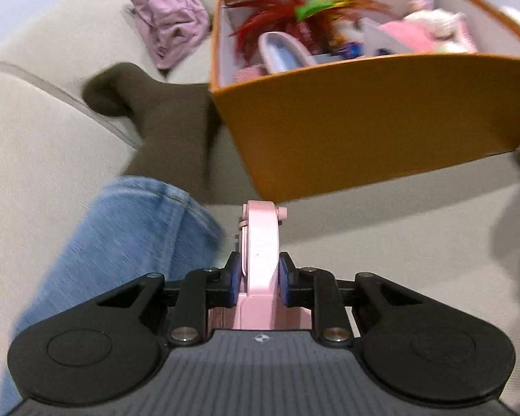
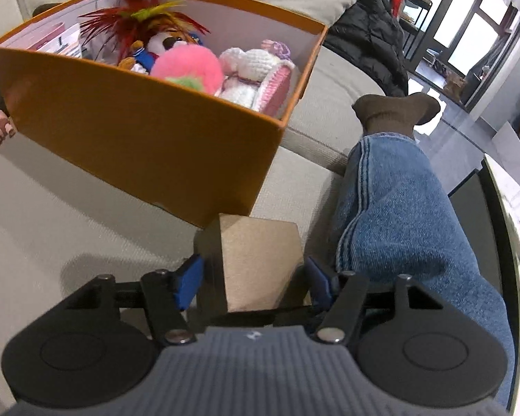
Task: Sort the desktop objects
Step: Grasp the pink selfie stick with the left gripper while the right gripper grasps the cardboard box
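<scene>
Left wrist view: the left tongs (image 1: 260, 272) are clamped on a pink stapler-like object (image 1: 261, 242), held upright just before the near wall of the orange box (image 1: 364, 118) on the beige sofa (image 1: 34, 159). The box holds a red feather toy (image 1: 270, 17) and plush toys. In the right wrist view, the right tongs (image 2: 253, 279) stand fairly wide around a tan cardboard block (image 2: 260, 260); whether the pads press it I cannot tell. A jeans-clad leg (image 2: 391, 215) lies beside it.
</scene>
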Available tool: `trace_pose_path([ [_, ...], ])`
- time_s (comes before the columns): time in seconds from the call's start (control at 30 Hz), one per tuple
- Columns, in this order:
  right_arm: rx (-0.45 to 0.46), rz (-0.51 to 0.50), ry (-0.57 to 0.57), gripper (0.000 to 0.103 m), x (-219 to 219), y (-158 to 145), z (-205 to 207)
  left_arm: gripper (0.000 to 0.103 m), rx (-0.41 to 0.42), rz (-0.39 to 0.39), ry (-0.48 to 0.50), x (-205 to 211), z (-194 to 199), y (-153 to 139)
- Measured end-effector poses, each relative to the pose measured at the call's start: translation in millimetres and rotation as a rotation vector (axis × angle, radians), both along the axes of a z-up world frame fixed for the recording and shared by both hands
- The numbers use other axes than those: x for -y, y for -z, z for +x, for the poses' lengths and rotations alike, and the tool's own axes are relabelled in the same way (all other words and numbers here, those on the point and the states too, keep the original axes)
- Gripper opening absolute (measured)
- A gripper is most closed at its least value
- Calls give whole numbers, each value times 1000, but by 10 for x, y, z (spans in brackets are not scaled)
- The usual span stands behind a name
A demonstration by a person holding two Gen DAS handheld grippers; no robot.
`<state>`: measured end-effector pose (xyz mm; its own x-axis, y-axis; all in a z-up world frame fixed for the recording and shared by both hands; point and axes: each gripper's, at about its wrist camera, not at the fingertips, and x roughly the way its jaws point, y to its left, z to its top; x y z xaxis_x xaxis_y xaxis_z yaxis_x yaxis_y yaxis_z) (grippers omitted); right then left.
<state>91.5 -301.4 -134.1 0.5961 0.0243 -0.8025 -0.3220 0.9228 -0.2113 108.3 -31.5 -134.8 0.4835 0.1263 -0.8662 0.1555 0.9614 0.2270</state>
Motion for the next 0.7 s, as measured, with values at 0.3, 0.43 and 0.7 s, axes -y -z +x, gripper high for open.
trace_pose_path([
  [0.3,-166,351,-142,12,-148,-217,-175,24,-48,-274,52,186,-372,-75],
  [0.43,-70,258,-140,19,-219,-254,-255,24,-33,-279,54,246,-459,-91],
  [0.7,-68,207,41,69,268,-244,48,24,-31,-296,21,182,-548,-98],
])
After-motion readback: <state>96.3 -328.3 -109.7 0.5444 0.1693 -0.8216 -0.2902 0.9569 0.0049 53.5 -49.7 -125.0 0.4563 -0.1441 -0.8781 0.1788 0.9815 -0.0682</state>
